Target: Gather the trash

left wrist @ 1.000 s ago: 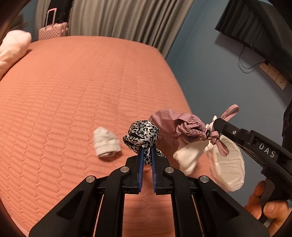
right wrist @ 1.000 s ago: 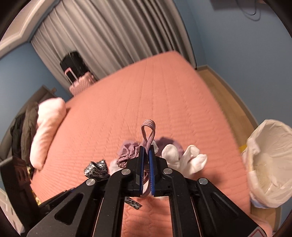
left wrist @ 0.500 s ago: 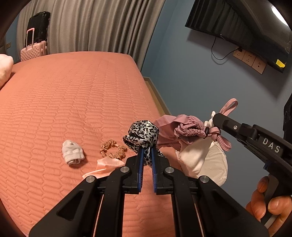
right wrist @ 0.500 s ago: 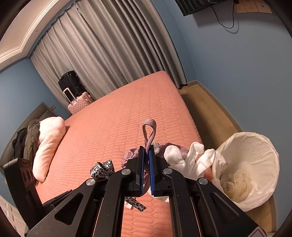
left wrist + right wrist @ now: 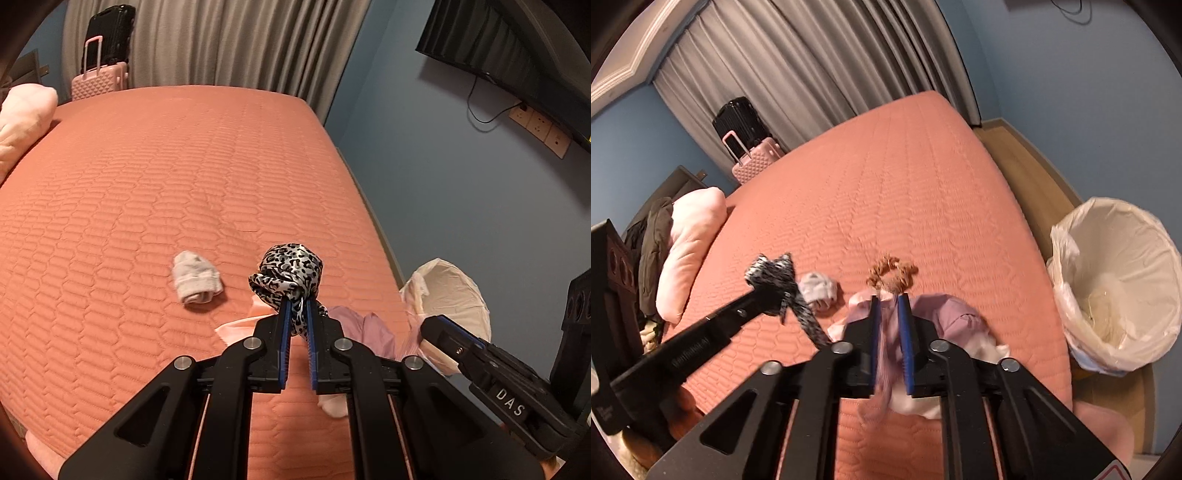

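My left gripper is shut on a leopard-print cloth and holds it above the bed; it also shows in the right wrist view. My right gripper has its jaws slightly parted, and a blurred mauve strap hangs between them; the mauve garment and white socks lie on the bed beneath. A small grey sock lies on the bed. A brown scrunchie lies ahead of the right gripper. The white-lined trash bin stands on the floor to the right.
The salmon quilted bed fills both views. A pink pillow and dark clothes lie at its left. Pink and black suitcases stand by grey curtains. A wall TV hangs at right. A pale pink cloth lies under the left gripper.
My right gripper has opened a little and dropped; the mauve garment and white socks it held in the air now lie on the bed. The left gripper still holds the leopard cloth.
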Demonstrator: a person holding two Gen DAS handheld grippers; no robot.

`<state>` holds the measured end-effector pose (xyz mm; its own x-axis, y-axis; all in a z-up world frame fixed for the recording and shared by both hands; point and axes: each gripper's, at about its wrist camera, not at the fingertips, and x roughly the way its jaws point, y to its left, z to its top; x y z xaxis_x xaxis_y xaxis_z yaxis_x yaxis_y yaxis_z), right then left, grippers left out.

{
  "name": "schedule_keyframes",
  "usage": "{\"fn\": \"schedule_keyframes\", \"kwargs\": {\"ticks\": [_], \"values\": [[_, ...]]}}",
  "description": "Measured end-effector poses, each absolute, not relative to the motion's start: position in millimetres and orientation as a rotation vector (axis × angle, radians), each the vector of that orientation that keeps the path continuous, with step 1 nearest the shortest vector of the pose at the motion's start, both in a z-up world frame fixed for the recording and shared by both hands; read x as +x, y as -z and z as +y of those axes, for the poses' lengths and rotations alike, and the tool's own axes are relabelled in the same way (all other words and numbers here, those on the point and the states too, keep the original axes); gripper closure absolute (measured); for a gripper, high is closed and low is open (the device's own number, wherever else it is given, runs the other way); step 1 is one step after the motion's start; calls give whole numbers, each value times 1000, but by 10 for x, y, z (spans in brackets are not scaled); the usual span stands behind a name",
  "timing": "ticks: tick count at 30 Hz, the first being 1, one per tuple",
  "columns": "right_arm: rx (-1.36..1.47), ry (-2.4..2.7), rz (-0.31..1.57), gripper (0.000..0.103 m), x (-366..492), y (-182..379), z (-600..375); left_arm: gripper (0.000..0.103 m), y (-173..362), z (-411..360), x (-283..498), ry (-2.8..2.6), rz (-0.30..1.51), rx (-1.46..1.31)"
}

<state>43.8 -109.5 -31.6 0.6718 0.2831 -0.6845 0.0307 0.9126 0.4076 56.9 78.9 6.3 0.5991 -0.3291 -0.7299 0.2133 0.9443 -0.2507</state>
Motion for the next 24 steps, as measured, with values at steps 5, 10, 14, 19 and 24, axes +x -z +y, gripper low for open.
{"fn": "schedule_keyframes", "kwargs": {"ticks": [5, 10, 14, 19, 24], "values": [[403, -105, 864, 63, 482, 490, -1126, 95, 5, 853, 615, 306, 891, -164], [399, -116, 934, 62, 567, 764, -1043, 95, 93, 883, 613, 305, 911, -164], [374, -132, 975, 62, 688, 944, -895, 95, 173, 933, 623, 291, 928, -161], [340, -143, 1044, 62, 822, 1245, -727, 95, 261, 1029, 645, 270, 947, -167], [330, -149, 1104, 95, 852, 1485, -659, 95, 315, 1108, 687, 255, 961, -170]]}}
